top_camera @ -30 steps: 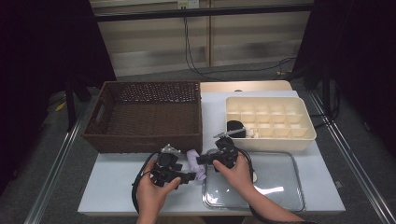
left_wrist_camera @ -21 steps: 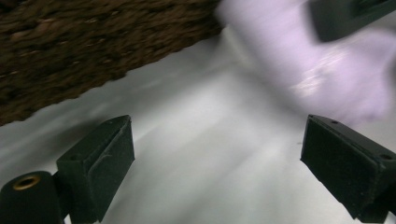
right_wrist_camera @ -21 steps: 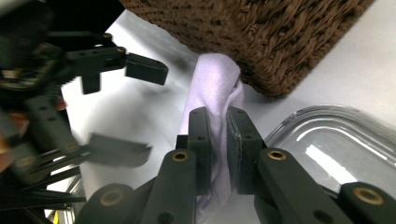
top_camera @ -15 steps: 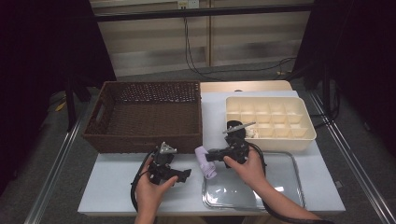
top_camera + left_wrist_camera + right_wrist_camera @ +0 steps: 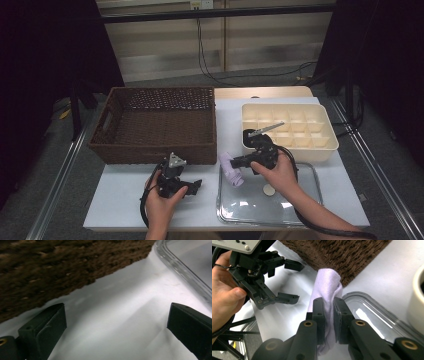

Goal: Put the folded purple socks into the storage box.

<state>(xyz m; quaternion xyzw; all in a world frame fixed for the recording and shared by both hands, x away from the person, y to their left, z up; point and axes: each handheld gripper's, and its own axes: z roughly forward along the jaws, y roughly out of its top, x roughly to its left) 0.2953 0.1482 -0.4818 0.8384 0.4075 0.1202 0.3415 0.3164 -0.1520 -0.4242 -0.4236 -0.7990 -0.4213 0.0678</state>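
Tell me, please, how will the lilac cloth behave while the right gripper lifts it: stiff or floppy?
Probably floppy: the lilac cloth folds over above the right gripper and hangs loose below it. It looks light, since a narrow pinch holds it. Its soft nap likely resists slipping, but the free end may drag over the glass tray's rim.

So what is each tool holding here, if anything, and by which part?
The right tool is shut on the lilac cloth, pinching its folded lower part. The left tool holds nothing; its jaws have just been opening, bare table between them.
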